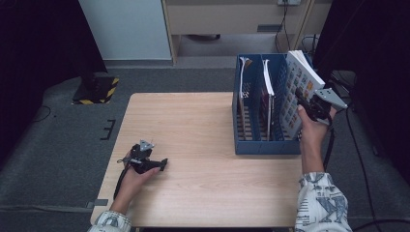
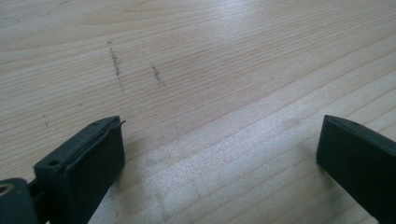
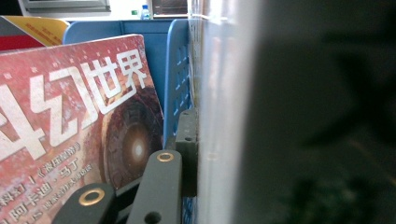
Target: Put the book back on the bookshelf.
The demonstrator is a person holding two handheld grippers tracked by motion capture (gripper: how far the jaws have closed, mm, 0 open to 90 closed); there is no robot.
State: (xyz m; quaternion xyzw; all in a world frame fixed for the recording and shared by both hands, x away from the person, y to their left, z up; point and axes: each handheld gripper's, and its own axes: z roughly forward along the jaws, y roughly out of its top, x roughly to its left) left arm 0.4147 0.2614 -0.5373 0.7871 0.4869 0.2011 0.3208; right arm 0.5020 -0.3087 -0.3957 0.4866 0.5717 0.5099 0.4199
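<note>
Work in hand: a thick book point(image 1: 300, 92) with a white cover printed with rows of small coloured pictures is being stood in the blue file rack point(image 1: 261, 145), which is the landmark for every place below.
Book: upright but leaning, in the rack's rightmost compartment, its top edge above the rack's back wall and tipped away from the middle divider.
Right gripper point(image 1: 305, 102): at the rack's right side, pinching the book across its thickness near the front edge; in the right gripper view one black pad point(image 3: 187, 149) lies flat against the book's pale page edge point(image 3: 219, 93), so the jaws are pressed onto it.
Left gripper point(image 1: 155, 165): well to the left of the rack, lying on the wooden table point(image 1: 193, 125), its jaws spread wide with nothing between them.
Neighbours in the rack: a red magazine point(image 3: 70, 130) with large white Chinese characters stands in the next compartment, beyond the blue slotted divider point(image 3: 180, 79); another book point(image 1: 241, 92) stands in the leftmost compartment.
Step, as judged: late in the insertion; the book looks mostly down in its slot but not yet let go.
Next move calls for: lowering the book until its bottom edge rests on the rack floor, straightening it against the divider, then easing the jaws apart and drawing the gripper out without dragging the cover.
Risk: released while it leans, the book may flop toward the rack's outer wall.
</note>
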